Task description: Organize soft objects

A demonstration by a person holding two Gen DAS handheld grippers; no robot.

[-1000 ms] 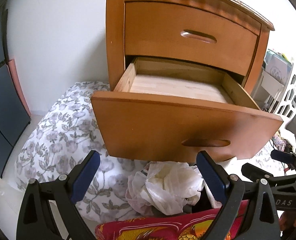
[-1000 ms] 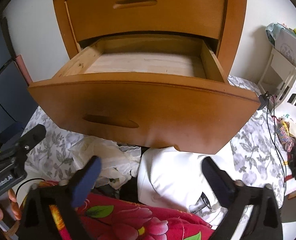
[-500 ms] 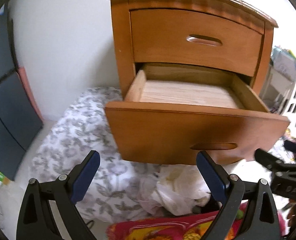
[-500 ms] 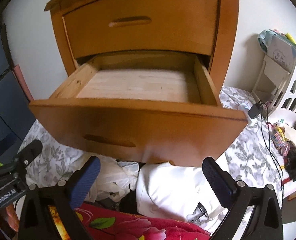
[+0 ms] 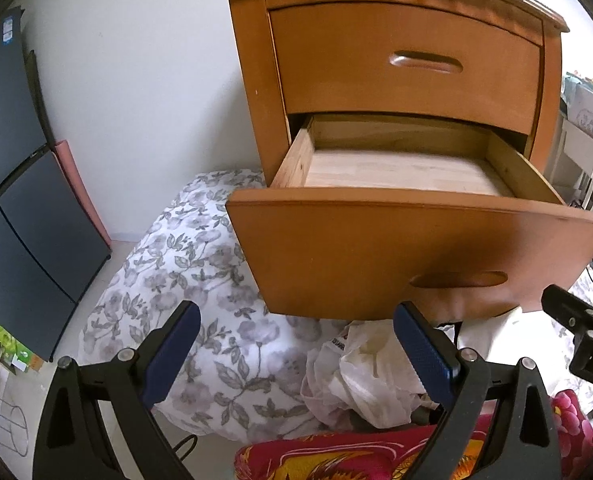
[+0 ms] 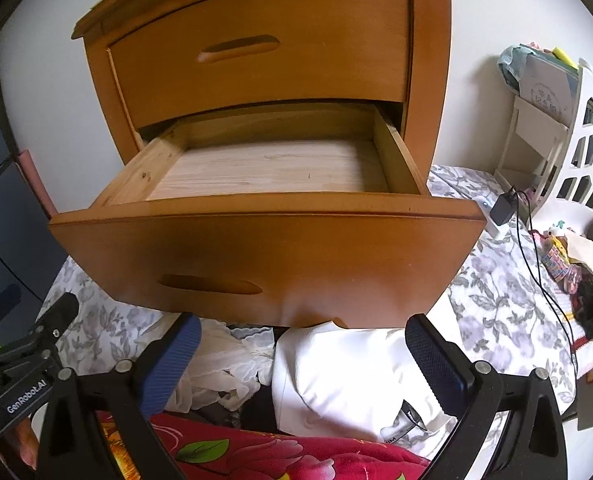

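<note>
- The left claw is wide apart with nothing between its blue pads.
- The right claw is wide apart too, and it holds nothing.
- Right ahead of both claws a wooden cabinet stands against a white wall.
- Its bottom drawer is pulled out, and only its bare wood floor shows inside. The top drawer is shut.
- Just under the drawer front, between the right claw's fingers, lies a folded white cloth.
- Beside it, to the left, sits a crumpled thin white thing, maybe a bag or a cloth.
- A red flowery blanket lies closest, under both claws.
- A grey flowered sheet covers the floor around the cabinet.
- A dark panel stands far left of the left claw.
- A white shelf stands far right of the right claw.
</note>
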